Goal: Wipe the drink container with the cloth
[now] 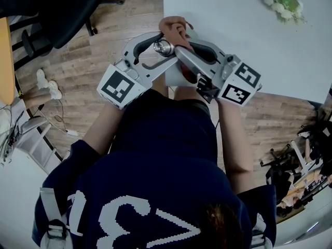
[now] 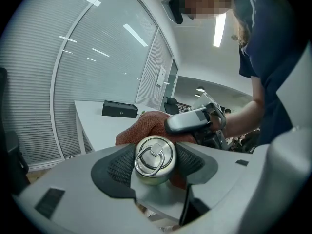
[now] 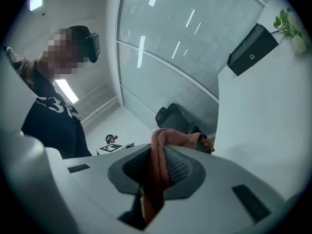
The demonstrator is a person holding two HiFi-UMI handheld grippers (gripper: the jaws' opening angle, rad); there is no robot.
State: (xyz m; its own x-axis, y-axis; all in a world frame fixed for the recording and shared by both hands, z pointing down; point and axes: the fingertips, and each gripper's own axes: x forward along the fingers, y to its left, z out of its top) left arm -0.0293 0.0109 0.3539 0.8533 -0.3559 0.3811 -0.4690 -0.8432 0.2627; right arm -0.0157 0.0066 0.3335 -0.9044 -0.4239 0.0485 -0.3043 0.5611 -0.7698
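A shiny metal drink container (image 2: pixel 155 160) with a ring on its lid lies between the pads of my left gripper (image 2: pixel 155 164), which is shut on it. From the head view its lid (image 1: pixel 162 47) shows between both grippers, at the white table's near edge. My left gripper (image 1: pixel 157 46) comes in from the left. A rust-red cloth (image 3: pixel 157 172) is pinched between the jaws of my right gripper (image 3: pixel 159 170). The cloth (image 2: pixel 146 127) bunches up right behind the container, with the right gripper (image 1: pixel 179 52) against it. Whether the cloth touches the metal is hidden.
The white table (image 1: pixel 233 35) carries a small green plant (image 1: pixel 284 4) at the far right and a black box (image 2: pixel 120 109) further back. A black office chair (image 1: pixel 57 9) stands on the wooden floor to the left. Cables and clutter lie along both sides.
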